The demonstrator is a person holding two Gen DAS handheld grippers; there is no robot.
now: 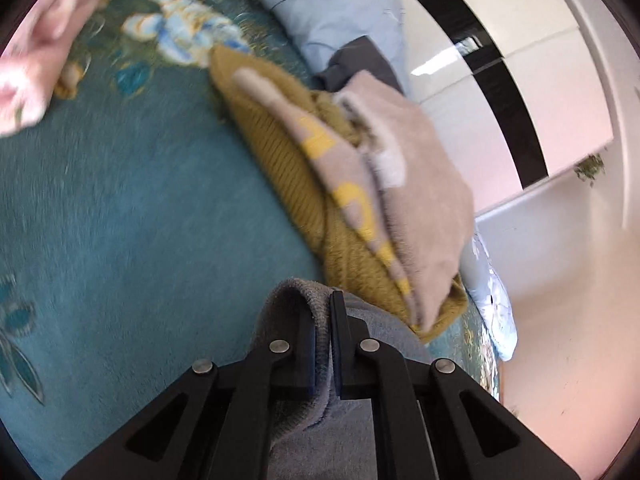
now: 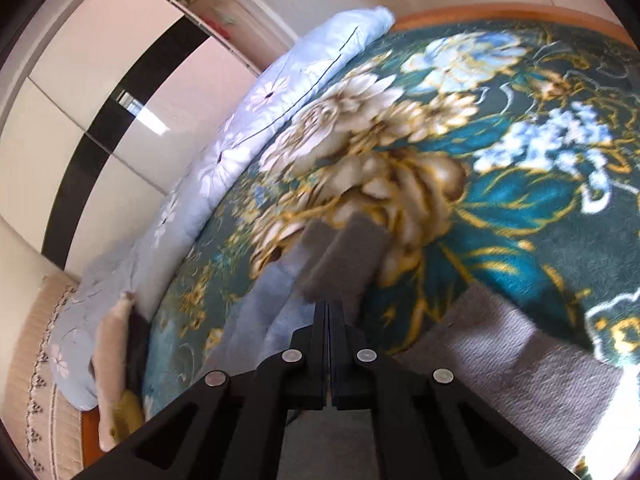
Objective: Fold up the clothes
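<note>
**Both jaws pinch the grey garment above the bed**

The grey garment lies at the near edge of the bed and is held at two places. In the left wrist view a ribbed grey hem curls over the left gripper, and the jaws are pressed together on this cloth. In the right wrist view the right gripper has its jaws almost fully together, and a dark grey band of the garment stands up just in front of the tips; the cloth seems pinched there, but the contact itself is hidden by the jaws. More grey cloth spreads to the right on the blanket.

Just beside the left gripper sits a pile of folded clothes, a mustard knit below and a beige piece with yellow marks on top. Further away lie a pink cloth and a pale blue quilt at the bed edge, with a wardrobe behind.

What could go wrong, in my judgement: each pinch holds only a thin edge, so the cloth may slip out if the hands pull apart too hard. If one hand rises more than the other, the fold will be crooked. The hanging cloth could also drag over the pile and disturb it, because it is so near.
</note>
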